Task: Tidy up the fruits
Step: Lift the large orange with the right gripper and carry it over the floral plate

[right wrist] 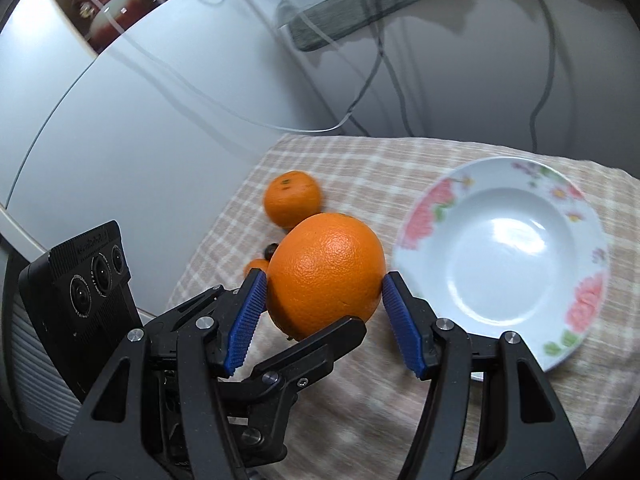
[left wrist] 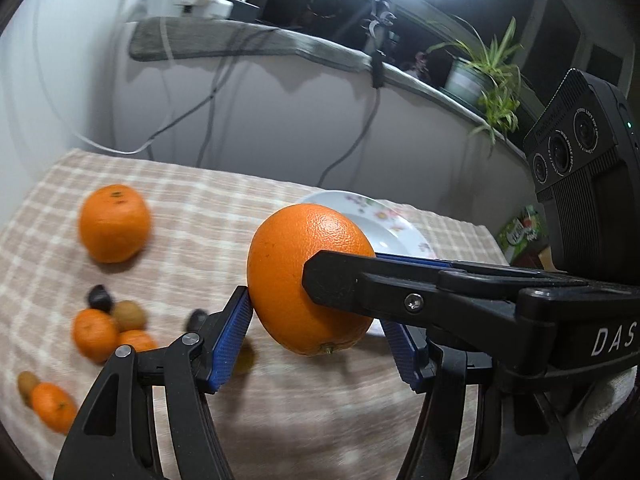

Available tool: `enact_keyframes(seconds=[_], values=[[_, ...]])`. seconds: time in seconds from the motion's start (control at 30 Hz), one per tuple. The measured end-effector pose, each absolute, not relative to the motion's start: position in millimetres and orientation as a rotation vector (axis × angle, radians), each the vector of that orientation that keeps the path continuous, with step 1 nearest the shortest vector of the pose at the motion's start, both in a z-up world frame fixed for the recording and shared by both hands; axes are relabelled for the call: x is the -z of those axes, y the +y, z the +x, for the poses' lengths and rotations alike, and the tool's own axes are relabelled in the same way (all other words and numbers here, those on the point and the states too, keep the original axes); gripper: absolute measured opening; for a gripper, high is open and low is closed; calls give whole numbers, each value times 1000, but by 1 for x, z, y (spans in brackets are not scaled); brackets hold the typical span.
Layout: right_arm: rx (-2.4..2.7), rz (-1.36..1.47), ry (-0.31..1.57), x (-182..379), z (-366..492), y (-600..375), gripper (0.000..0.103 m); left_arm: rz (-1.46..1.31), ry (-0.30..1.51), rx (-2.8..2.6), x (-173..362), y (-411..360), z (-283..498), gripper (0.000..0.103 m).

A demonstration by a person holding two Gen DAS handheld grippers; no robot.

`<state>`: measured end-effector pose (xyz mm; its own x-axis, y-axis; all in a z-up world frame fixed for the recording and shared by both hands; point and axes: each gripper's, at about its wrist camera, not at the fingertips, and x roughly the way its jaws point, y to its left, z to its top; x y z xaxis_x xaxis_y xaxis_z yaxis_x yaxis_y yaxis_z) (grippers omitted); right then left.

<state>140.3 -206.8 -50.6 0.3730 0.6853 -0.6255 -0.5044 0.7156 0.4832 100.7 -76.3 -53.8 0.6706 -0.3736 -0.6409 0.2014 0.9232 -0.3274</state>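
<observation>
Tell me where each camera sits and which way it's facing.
Left wrist: on the left gripper, looking down across the checked tablecloth; its blue pads clamp the big orange, the right gripper crossing in.
Right wrist: on the right gripper, facing the floral plate; the left gripper intrudes.
Shared: orange, plate, smaller orange.

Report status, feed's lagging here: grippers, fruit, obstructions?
Left gripper and right gripper both shut on the large orange. Floral plate empty. Nothing between orange and plate.
</observation>
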Motion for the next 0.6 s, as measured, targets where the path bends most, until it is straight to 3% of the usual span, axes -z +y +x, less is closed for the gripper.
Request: enact_keyframes(seconds=[0.6], values=[[-691,319,938,74,159,-265,63,-161,843,393,69,-133,120,64]])
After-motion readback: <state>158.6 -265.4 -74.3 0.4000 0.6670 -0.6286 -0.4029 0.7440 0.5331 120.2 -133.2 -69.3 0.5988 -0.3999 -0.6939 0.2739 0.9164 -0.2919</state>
